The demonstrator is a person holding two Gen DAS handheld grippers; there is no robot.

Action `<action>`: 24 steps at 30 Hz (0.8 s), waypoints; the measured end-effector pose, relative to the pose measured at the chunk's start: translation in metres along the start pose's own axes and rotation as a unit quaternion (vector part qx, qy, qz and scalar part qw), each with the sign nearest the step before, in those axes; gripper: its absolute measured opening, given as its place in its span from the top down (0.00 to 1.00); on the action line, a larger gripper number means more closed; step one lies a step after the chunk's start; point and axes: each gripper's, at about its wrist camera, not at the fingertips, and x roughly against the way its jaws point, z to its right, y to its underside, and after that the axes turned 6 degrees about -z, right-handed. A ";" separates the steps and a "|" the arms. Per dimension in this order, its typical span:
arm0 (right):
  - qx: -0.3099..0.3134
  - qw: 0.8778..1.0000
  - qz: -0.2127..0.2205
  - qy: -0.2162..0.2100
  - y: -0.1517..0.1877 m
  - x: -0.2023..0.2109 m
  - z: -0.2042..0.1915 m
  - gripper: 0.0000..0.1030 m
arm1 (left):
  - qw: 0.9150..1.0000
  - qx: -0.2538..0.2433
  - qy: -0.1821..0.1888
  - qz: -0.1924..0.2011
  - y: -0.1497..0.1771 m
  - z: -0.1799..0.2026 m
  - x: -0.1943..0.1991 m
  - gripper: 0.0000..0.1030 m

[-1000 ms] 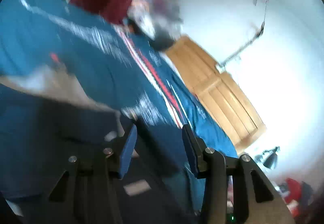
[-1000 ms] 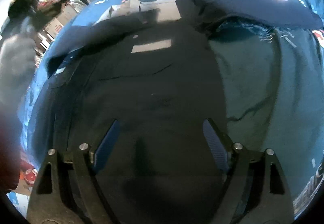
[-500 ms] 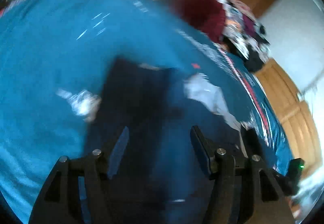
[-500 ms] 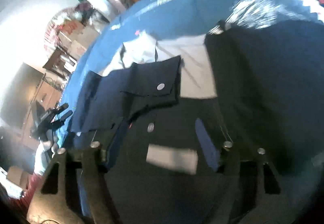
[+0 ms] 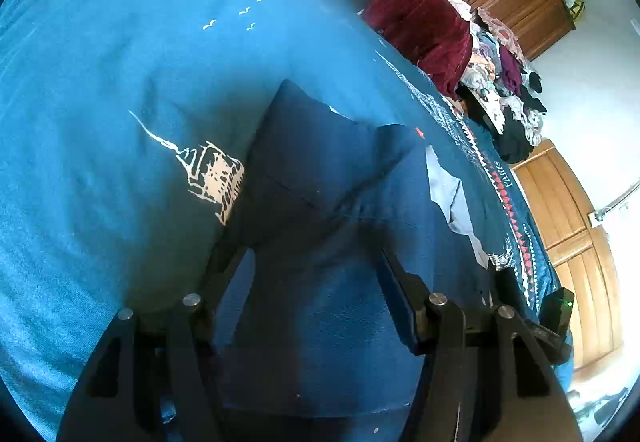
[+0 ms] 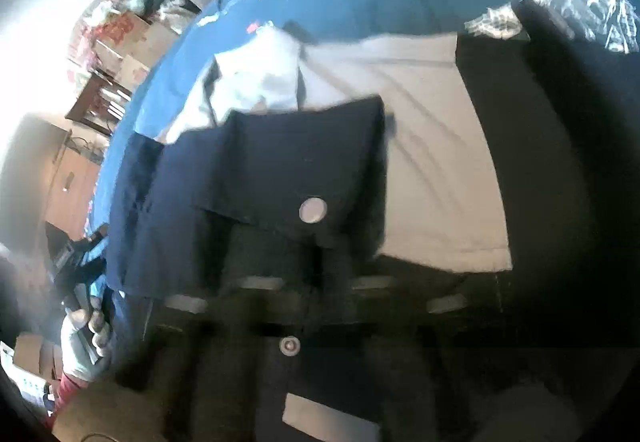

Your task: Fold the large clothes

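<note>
- Trousers [image 5: 320, 178] of dark navy cloth are lying spread on the blue bedspread [image 5: 120, 82], with the waistband, its 2 metal buttons and a turned-out pale pocket lining [image 6: 432, 146] showing in the right wrist view.
- Cloth like this is looking soft and limp, moderately heavy for its size, not fragile; it is likely sagging and sliding wherever only 1 layer is pinched.
- Best holds are probably the thick, stitched parts: the waistband near the upper button [image 6: 313, 209], or a hem corner, taking all layers together.
- Left gripper [image 5: 316, 274] is standing wide, its 2 fingers straddling the navy cloth below; it is holding nothing, and whether the tips are touching the cloth I cannot tell.
- Right gripper's fingers are lost in shadow and blur at the near edge, so I cannot tell how far they are open.
- A heap of clothes [image 5: 480, 54] is sitting at the far right of the bed.
</note>
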 end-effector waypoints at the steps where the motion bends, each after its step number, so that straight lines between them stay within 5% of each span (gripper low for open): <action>1: -0.003 1.000 0.011 -0.002 0.003 0.006 0.002 0.99 | 1.000 -0.001 -0.001 0.000 0.000 0.001 0.000 0.37; 5: -0.023 0.997 0.066 0.027 0.018 0.051 0.025 0.99 | 1.000 -0.002 -0.006 -0.001 0.000 0.004 -0.002 0.37; 12: -0.012 0.994 0.049 0.094 0.027 0.058 0.038 1.00 | 1.000 -0.011 -0.024 -0.002 0.000 0.012 -0.008 0.37; 14: 0.003 0.990 0.089 0.112 0.032 0.073 0.028 0.95 | 1.000 -0.011 -0.024 -0.002 0.000 0.012 -0.007 0.37; 16: 0.031 0.988 0.118 0.099 0.041 0.078 0.016 0.89 | 1.000 -0.012 -0.026 -0.001 0.000 0.013 -0.008 0.36; 20: 0.041 0.996 0.020 0.074 0.048 0.026 0.027 0.89 | 0.999 -0.027 -0.033 -0.007 0.000 0.017 -0.011 0.29; 22: 0.014 0.998 0.020 0.050 0.046 0.048 0.038 0.87 | 0.999 -0.031 -0.037 -0.008 0.001 0.019 -0.010 0.28; 24: -0.002 0.997 0.078 0.020 0.048 0.109 0.057 0.84 | 0.999 -0.028 -0.033 -0.007 0.003 0.018 -0.006 0.28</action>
